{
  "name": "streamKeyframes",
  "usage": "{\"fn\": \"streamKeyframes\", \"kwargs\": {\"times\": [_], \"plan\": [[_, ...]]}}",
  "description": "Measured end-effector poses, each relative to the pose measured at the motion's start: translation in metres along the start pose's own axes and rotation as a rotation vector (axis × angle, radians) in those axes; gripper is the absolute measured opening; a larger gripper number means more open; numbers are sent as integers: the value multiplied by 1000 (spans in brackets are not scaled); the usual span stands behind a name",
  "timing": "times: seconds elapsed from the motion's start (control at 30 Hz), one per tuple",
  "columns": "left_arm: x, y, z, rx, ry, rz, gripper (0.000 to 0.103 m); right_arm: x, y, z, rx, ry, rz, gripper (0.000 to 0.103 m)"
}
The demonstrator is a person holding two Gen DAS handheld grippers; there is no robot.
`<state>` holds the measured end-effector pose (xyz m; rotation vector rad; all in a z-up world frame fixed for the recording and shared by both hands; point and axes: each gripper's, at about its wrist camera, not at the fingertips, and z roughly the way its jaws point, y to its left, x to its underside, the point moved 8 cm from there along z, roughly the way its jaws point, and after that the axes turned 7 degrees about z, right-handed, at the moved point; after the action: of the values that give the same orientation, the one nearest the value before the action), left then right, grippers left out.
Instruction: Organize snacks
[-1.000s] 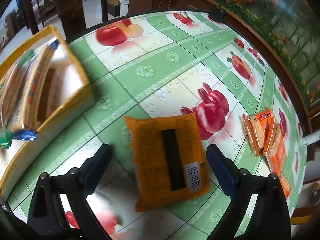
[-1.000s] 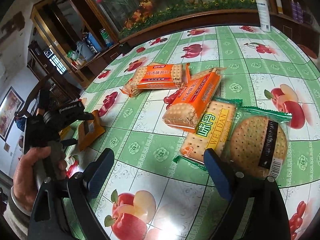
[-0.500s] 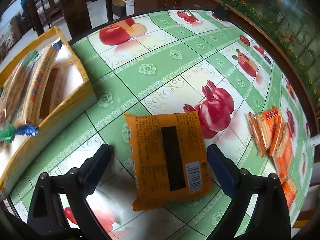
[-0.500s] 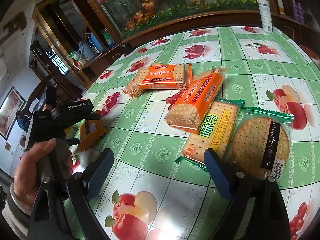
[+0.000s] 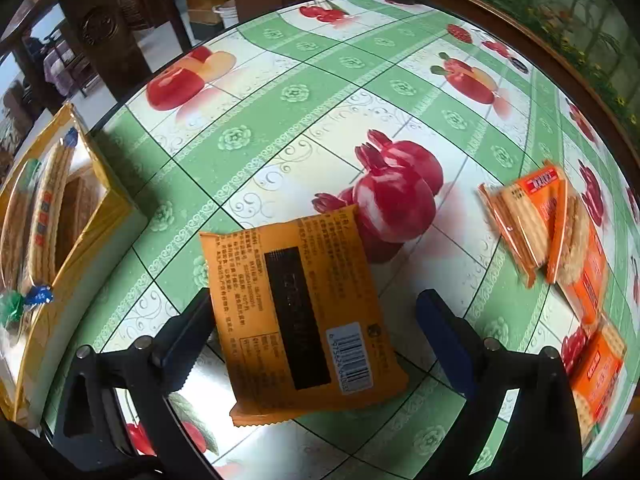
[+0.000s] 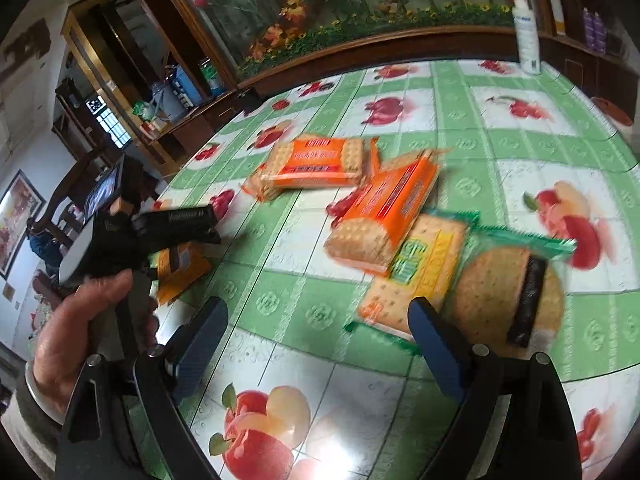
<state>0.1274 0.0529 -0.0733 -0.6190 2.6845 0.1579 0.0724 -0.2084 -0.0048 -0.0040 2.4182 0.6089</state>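
The flat orange crinkly snack packet (image 5: 300,316) looks light and slippery. The left gripper (image 5: 312,328), fingers wide, should pinch its long sides gently.

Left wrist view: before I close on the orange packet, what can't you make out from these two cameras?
- orange packet: front face is down; only the back print shows, too small to read.
- yellow box: cut off by the left edge, contents partly out of frame.
- round cracker pack: motion-blurred, and the right gripper finger covers one corner.
- left gripper: open, pad contact unclear.
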Motion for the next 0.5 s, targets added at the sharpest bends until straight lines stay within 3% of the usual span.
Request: {"fn": "streamKeyframes", "kwargs": {"times": [0.2, 0.33, 0.5], "plan": [[3, -6, -5, 65, -43, 96, 95, -37, -10, 18, 158, -13, -3, 92], [1, -2, -12, 106, -66, 154, 77, -55, -21, 50, 299, 42, -15, 92], [1, -2, -13, 153, -58, 218, 77, -61, -22, 76, 429, 95, -83, 92]]}}
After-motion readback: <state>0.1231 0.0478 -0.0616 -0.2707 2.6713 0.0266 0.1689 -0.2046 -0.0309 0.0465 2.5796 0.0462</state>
